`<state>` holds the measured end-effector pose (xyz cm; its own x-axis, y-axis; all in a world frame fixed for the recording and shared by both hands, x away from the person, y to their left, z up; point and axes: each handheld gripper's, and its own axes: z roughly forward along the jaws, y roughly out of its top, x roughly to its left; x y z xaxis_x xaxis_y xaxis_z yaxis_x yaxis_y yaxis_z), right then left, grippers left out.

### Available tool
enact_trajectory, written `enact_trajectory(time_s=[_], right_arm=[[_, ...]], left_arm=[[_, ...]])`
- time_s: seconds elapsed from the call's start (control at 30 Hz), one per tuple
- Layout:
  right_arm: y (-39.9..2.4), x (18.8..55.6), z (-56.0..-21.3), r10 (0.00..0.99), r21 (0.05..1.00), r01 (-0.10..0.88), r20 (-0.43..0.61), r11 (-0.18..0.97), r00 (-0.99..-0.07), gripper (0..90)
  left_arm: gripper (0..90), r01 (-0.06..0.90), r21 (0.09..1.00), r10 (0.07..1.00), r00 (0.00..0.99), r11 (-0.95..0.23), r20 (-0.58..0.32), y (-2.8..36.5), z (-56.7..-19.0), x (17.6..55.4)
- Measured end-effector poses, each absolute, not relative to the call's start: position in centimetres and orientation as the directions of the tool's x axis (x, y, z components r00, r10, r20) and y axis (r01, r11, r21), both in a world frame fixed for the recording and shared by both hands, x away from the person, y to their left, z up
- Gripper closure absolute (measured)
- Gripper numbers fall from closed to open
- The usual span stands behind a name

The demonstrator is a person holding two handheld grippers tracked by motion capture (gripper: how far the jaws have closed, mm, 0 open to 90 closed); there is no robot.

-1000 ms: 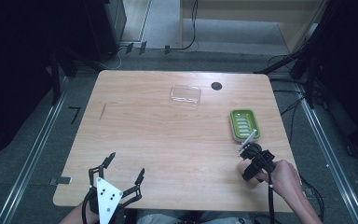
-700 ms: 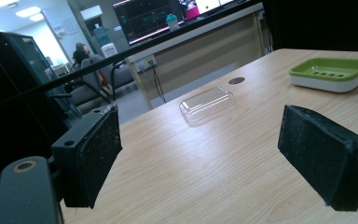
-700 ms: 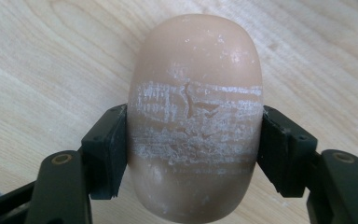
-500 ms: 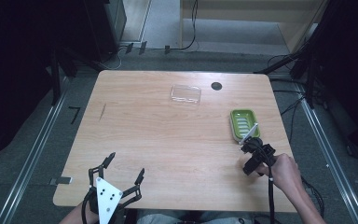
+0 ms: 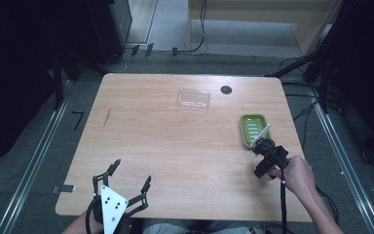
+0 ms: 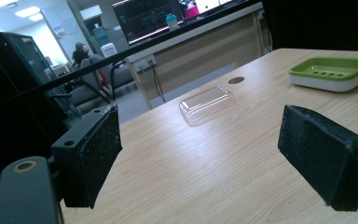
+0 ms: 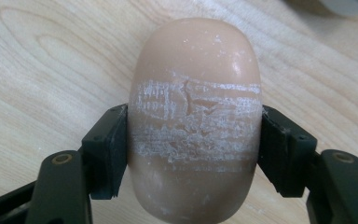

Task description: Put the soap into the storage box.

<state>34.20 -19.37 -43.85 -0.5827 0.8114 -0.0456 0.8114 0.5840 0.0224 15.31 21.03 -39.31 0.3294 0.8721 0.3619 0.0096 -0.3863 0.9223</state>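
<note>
Soap bar (image 7: 195, 123), tan, scuffed white across its middle: pinched between the pads of the right claw (image 5: 264, 144), just above the worktop (image 5: 175, 141), beside the near end of the green soap dish (image 5: 254, 129). Left claw (image 5: 125, 178): spread, nothing between, at near edge. Clear lid (image 5: 194, 97): far side.

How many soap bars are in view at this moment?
1. The soap bar is clamped between the right gripper jaws, just beside the green soap dish at the table's right side.
</note>
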Motion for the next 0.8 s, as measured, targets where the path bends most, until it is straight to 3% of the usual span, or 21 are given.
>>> enact_trajectory(time_s=[0.8], right_arm=[[-19.6,35.8,-42.6,0.834,0.047,0.833,-0.041,0.552,-0.55,33.4]], left_arm=[[13.8,0.011,0.923,0.874,0.327,-0.385,0.361,21.1,-39.3,15.3]])
